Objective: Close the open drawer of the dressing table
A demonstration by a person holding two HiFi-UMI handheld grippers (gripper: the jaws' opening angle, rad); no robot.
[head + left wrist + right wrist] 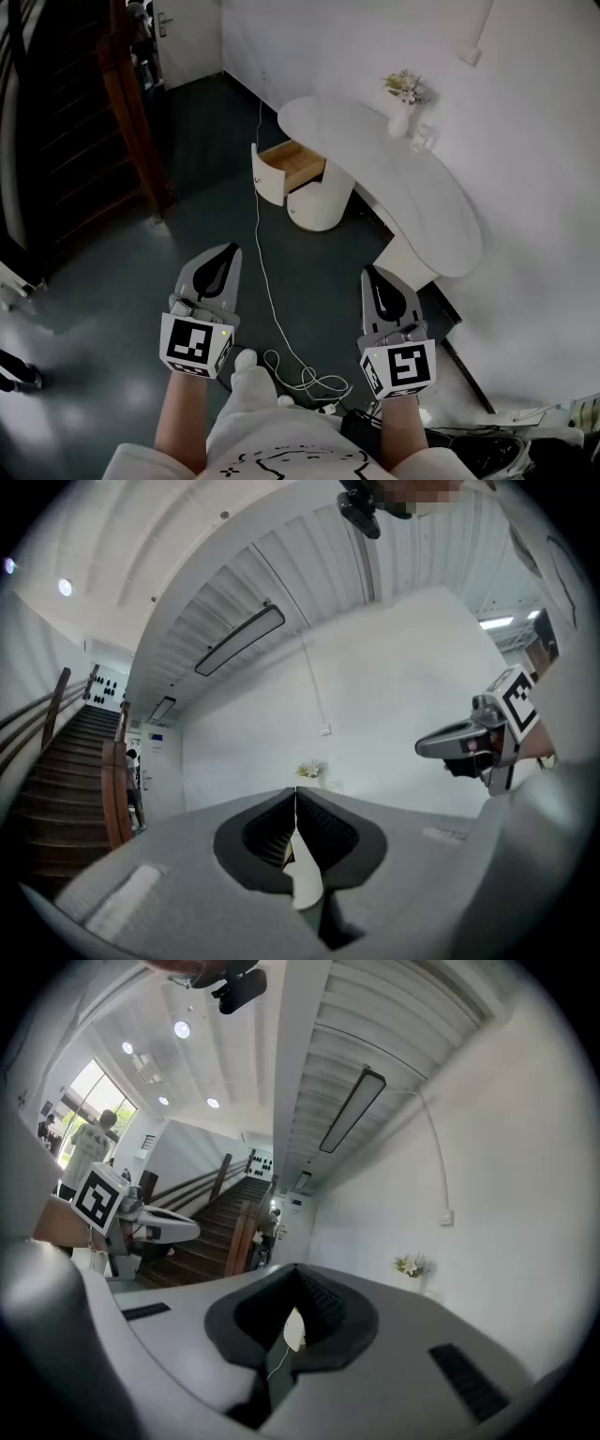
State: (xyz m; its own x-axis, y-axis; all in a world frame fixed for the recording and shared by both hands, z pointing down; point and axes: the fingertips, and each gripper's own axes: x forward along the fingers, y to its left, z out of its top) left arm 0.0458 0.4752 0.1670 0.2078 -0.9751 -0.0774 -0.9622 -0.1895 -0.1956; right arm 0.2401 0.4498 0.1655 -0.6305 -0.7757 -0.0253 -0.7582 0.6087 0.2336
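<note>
Left gripper [223,259] and right gripper [376,281], both pressed together and empty, hang well short of the white curved bench [441,220], whose wood-lined, white-fronted drawer [286,171] stands pulled open.

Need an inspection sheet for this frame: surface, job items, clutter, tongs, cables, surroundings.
Surface: dark floor between the person and the dressing table.
Job's things: drawer pulled open at the table's far end, wooden inside showing.
Clutter: vase of flowers on the tabletop; nothing else made out.
Grippers: left tongs and right tongs both shut and empty, well short of the drawer.
Cables: white cable runs down the wall, past the drawer, to a tangle by the person's feet.
Surroundings: wooden staircase at left, white wall behind the table.
</note>
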